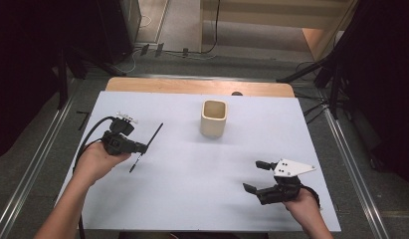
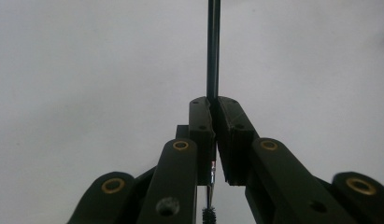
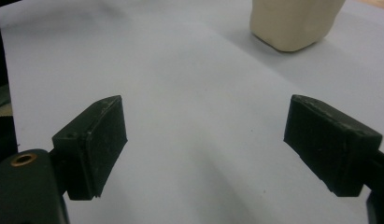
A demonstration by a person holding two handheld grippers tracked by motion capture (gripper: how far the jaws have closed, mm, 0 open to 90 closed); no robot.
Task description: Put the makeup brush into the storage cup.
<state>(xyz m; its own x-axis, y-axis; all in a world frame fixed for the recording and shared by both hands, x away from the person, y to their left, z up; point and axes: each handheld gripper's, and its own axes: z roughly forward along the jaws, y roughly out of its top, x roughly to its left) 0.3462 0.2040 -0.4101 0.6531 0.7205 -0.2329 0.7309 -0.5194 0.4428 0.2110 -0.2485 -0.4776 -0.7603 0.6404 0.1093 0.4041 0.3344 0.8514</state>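
We see the left gripper [image 1: 144, 147] clamped on one thin black brush [image 1: 147, 147], at the left side of the white worktop [image 1: 192, 164]. The jaws pinch it near mid-length. In the high view its long axis runs diagonally: the handle end points up and away toward the far side, the other end points down toward the person's edge. That near end looks slightly thicker. The brush looks lifted clear of the worktop, though we can't tell for sure.

In the left gripper view the jaws are together on the brush [image 2: 213, 51]. The plain rod goes straight up past the jaw tips. A small bristle tip [image 2: 208, 215] shows below, between the jaw links.

The right gripper [image 1: 255, 175] sits at the right near corner of the worktop, jaws wide apart with nothing between them. The right gripper view shows bare worktop [image 3: 194, 130] between the two pads.

Count: one brush, one cream cup [image 1: 213, 118], two grippers. The cup stands upright at the far middle of the worktop, mouth up, well apart from both grippers. It also shows at the top of the right gripper view [image 3: 292, 23].
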